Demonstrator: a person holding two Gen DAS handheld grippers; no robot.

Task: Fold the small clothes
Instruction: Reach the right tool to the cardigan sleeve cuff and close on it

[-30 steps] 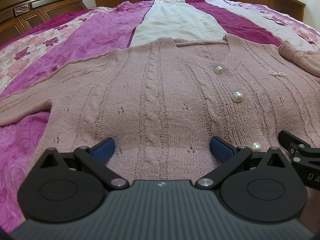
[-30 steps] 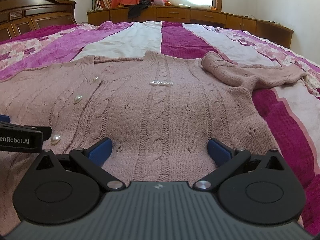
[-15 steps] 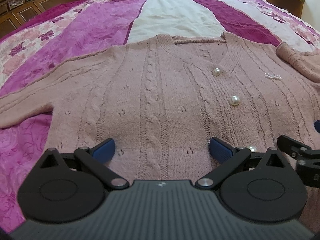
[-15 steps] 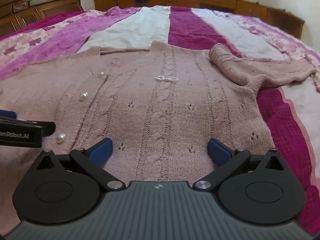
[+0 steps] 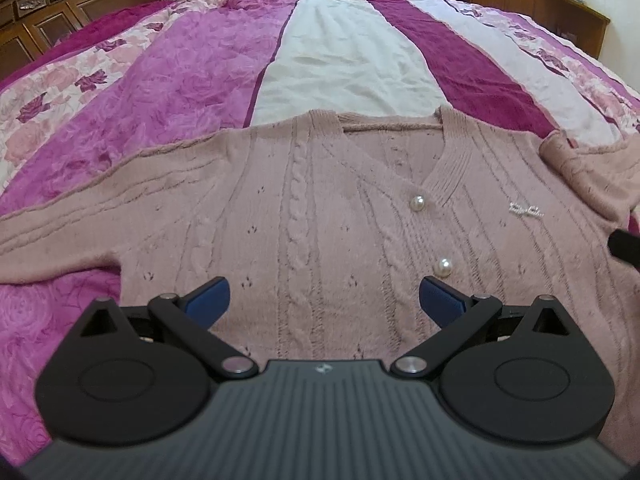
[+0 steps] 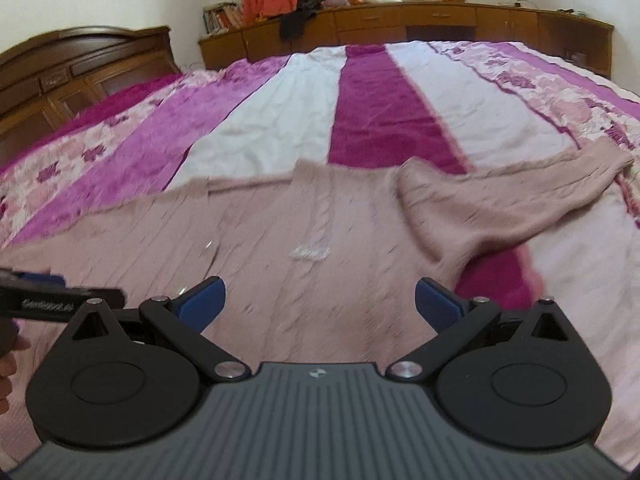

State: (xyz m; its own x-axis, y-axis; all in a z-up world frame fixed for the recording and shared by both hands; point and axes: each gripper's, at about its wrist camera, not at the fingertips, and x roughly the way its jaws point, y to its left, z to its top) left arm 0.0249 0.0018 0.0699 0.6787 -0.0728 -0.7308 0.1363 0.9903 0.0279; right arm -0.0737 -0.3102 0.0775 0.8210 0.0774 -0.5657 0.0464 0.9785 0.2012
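A dusty-pink cable-knit cardigan (image 5: 304, 216) with pearl buttons (image 5: 417, 202) lies flat, front up, on the bed. Its left sleeve (image 5: 52, 228) stretches out to the left. The right sleeve (image 6: 500, 196) is folded over itself and trails off to the right. My left gripper (image 5: 323, 298) hovers open over the lower left half of the cardigan, nothing between its blue fingers. My right gripper (image 6: 318, 300) hovers open over the lower right half, also holding nothing. The right view is motion-blurred. The left gripper's arm (image 6: 60, 300) shows at that view's left edge.
The bed carries a quilt (image 5: 168, 64) striped in magenta, white and floral pink. A dark wooden headboard (image 6: 80, 68) stands at the left. Low wooden cabinets (image 6: 440, 20) with books and dark clothes run along the far wall under a window.
Both grippers have lifted and pulled back from the cardigan, so more of the bed beyond it shows. Both stay open. The cardigan has not moved.
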